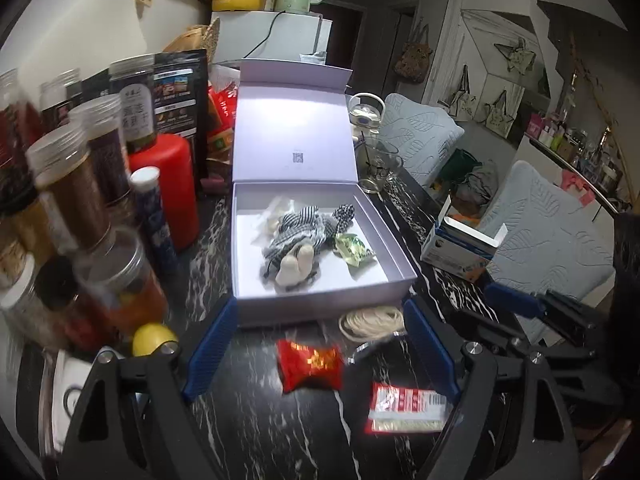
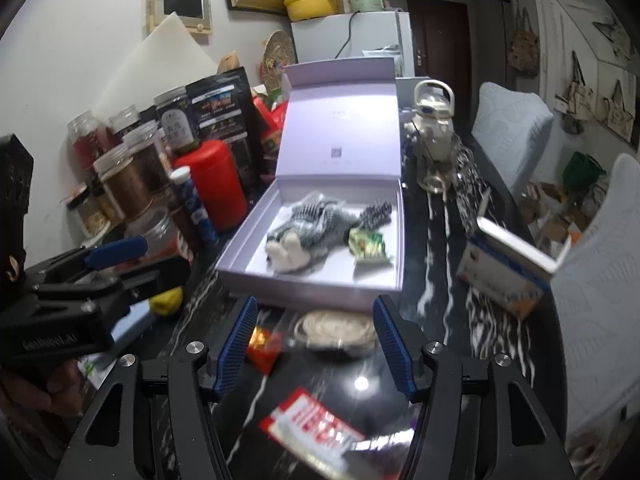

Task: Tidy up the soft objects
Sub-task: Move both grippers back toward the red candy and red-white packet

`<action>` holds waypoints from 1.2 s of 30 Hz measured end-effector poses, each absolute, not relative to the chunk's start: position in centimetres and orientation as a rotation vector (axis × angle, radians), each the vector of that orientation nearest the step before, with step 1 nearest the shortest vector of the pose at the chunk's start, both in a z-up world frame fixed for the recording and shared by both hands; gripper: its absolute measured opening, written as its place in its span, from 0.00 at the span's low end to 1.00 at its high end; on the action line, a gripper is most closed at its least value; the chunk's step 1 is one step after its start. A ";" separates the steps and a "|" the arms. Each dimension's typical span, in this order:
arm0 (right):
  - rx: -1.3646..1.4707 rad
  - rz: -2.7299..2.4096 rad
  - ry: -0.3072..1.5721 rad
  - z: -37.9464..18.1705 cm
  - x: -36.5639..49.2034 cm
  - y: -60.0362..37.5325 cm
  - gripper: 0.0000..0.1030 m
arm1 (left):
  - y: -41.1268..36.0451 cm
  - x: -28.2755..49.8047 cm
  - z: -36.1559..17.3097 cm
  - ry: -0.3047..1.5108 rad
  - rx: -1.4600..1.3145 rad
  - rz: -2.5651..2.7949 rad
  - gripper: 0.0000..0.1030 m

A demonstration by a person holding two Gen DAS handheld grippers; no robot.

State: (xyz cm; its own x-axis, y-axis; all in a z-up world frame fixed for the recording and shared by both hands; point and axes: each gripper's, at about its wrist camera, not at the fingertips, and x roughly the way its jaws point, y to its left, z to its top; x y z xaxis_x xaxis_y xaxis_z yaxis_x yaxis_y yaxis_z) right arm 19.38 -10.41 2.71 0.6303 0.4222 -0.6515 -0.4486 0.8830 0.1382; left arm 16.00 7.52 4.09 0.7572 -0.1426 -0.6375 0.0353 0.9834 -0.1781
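Both grippers are wide open and holding nothing — the left gripper (image 1: 320, 344) hovers over the black marble table (image 1: 248, 420) just in front of the white box (image 1: 320, 304), with the small red packet (image 1: 310, 366) lying between its blue fingers (image 1: 210, 350), and the right gripper (image 2: 316, 344) sits alongside with the coil of cream rubber bands (image 2: 334, 328) between its own. The box's lid stands up at the back, and inside lie the checked plush toy (image 1: 294, 244) and, touching its right side, a green snack packet (image 1: 352, 250). A red-and-white sachet (image 1: 408, 408) lies on the table nearest the cameras, and a crowd of jars (image 1: 68, 184) stands well off to the left.
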 end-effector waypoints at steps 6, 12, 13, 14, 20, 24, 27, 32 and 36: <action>-0.029 0.469 0.753 1.9 16.0 -11.7 0.62 | 7.0 12.9 3.8 0.705 -0.160 -0.091 0.82; -0.026 0.432 0.763 0.9 13.4 -12.8 0.62 | 5.6 10.5 2.5 0.716 -0.143 -0.107 0.82; -0.027 0.426 0.765 0.6 13.0 -13.0 0.62 | 5.4 10.1 2.2 0.720 -0.142 -0.109 0.82; -0.028 0.422 0.767 0.4 12.6 -13.1 0.62 | 5.3 9.9 2.0 0.722 -0.143 -0.113 0.82; -0.041 0.399 0.778 -1.0 10.3 -13.7 0.62 | 4.3 8.1 0.2 0.765 -0.125 -0.143 0.82; -0.008 0.398 0.798 -2.1 9.7 -14.2 0.67 | 4.1 7.9 -1.2 0.811 -0.167 -0.174 0.82; 0.029 0.398 0.813 -3.0 9.6 -14.5 0.68 | 4.0 8.2 -2.4 0.841 -0.191 -0.200 0.82; 0.068 0.401 0.861 -4.8 10.0 -14.7 0.72 | 4.6 9.8 -3.7 0.867 -0.203 -0.175 0.82; 0.103 0.388 0.875 -5.6 10.6 -15.1 0.72 | 5.6 11.9 -4.7 0.893 -0.225 -0.158 0.82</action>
State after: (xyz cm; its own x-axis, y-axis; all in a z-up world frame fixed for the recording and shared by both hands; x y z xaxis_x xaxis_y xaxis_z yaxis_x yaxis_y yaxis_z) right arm 10.60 -15.09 -5.58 0.5760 0.3720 -0.7279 -0.2889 0.9256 0.2445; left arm 11.87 5.58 -4.69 0.6178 -0.2297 -0.7521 0.0426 0.9648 -0.2597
